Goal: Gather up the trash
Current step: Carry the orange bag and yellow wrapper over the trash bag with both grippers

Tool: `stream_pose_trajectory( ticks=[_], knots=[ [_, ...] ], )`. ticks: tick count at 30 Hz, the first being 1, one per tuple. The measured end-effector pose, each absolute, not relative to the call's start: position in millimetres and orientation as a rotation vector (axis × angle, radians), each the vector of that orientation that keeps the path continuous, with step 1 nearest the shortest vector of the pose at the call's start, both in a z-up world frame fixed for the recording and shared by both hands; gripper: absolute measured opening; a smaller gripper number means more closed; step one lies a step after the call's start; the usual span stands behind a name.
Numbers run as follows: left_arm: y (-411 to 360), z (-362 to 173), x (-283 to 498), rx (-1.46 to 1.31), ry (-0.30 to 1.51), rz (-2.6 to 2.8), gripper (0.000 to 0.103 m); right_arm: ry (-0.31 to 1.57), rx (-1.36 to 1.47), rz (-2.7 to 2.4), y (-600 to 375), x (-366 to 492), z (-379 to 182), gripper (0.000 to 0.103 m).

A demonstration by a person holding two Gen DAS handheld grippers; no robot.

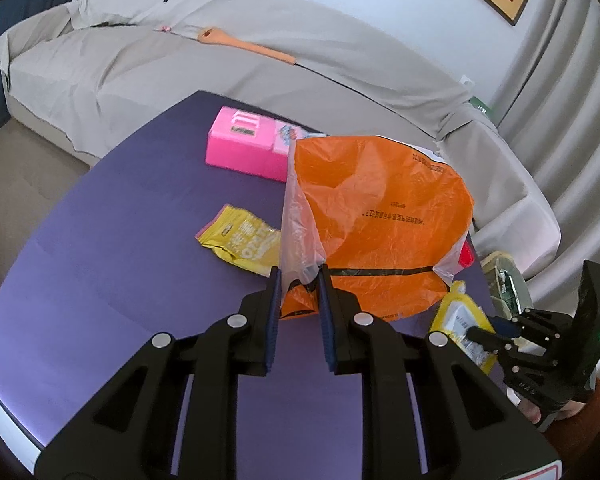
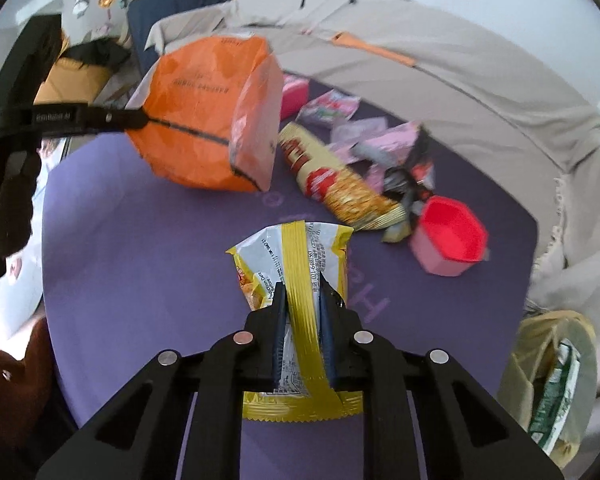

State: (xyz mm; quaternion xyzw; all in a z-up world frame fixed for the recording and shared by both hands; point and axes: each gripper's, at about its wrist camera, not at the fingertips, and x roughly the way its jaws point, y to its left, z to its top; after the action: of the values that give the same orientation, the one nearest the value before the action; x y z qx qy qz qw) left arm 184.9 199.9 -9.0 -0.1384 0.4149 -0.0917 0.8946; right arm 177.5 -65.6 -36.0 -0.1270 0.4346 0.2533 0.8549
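My left gripper (image 1: pixel 300 274) is shut on the edge of an orange plastic bag (image 1: pixel 380 216) and holds it up over the purple table (image 1: pixel 120 280). The bag also shows in the right wrist view (image 2: pixel 196 120), hanging from the left gripper's fingers (image 2: pixel 128 118). My right gripper (image 2: pixel 302 292) is shut on a yellow and white snack wrapper (image 2: pixel 296 264), held above the table. That wrapper shows in the left wrist view (image 1: pixel 458 320), low to the right of the bag. Another yellow wrapper (image 1: pixel 244 240) lies on the table left of the bag.
A pink box (image 1: pixel 244 144) sits at the table's far side. In the right wrist view, a yellow-red snack packet (image 2: pixel 332 184), pink wrappers (image 2: pixel 380 136) and a red-lined pink cup (image 2: pixel 448 240) lie on the table. A grey-covered sofa (image 1: pixel 260 64) runs behind. A bag (image 2: pixel 552 376) hangs at the right.
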Motion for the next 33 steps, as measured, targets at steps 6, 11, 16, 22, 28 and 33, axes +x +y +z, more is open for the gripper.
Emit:
stream_pose_trajectory(
  ticks=[6, 11, 16, 22, 28, 33],
  knots=[
    [180, 18, 184, -0.252, 0.818, -0.206, 0.016, 0.816, -0.237, 0.441, -95, 167, -6, 0.017],
    [152, 44, 185, -0.220, 0.778, -0.241, 0.016, 0.725, -0.221, 0.362, -126, 156, 21, 0.017],
    [103, 60, 188, -0.170, 0.765, -0.304, 0.016, 0.661, -0.191, 0.292, -167, 139, 41, 0.017],
    [24, 58, 197, -0.092, 0.799, -0.413, 0.016, 0.624, -0.100, 0.161, -245, 124, 47, 0.017],
    [-63, 36, 209, 0.001, 0.858, -0.501, 0.016, 0.587, -0.034, 0.025, -319, 107, 45, 0.017],
    [-145, 10, 219, 0.086, 0.903, -0.576, 0.016, 0.560, -0.018, -0.077, -367, 97, 37, 0.017]
  ],
)
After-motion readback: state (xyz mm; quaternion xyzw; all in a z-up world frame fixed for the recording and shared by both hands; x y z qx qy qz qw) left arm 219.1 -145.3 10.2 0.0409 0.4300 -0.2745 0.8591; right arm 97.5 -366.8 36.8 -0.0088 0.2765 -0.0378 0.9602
